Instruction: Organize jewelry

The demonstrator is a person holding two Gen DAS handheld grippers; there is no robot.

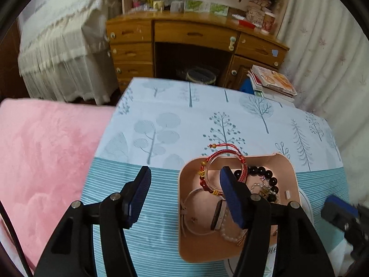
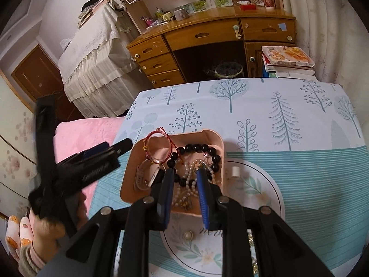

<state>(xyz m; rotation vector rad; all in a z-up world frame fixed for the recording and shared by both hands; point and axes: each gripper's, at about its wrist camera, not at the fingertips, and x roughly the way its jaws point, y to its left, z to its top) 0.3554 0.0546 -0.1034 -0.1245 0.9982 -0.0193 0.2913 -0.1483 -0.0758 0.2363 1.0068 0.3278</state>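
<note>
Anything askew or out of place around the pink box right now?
Yes. The red cord bracelet hangs over the far rim of the pink box, its knotted tail on the tablecloth. A small white piece and a pearl earring lie outside, on the plate.

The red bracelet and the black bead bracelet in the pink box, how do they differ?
The red bracelet is thin woven cord with small gold and red beads; the black bead bracelet is a string of large, glossy round beads. The red bracelet sits at the box's far left corner, its cord ends hanging over the rim; the black bead bracelet lies wholly inside, toward the right wall. Both rest in the pink box, and neither is held by a gripper.
</note>
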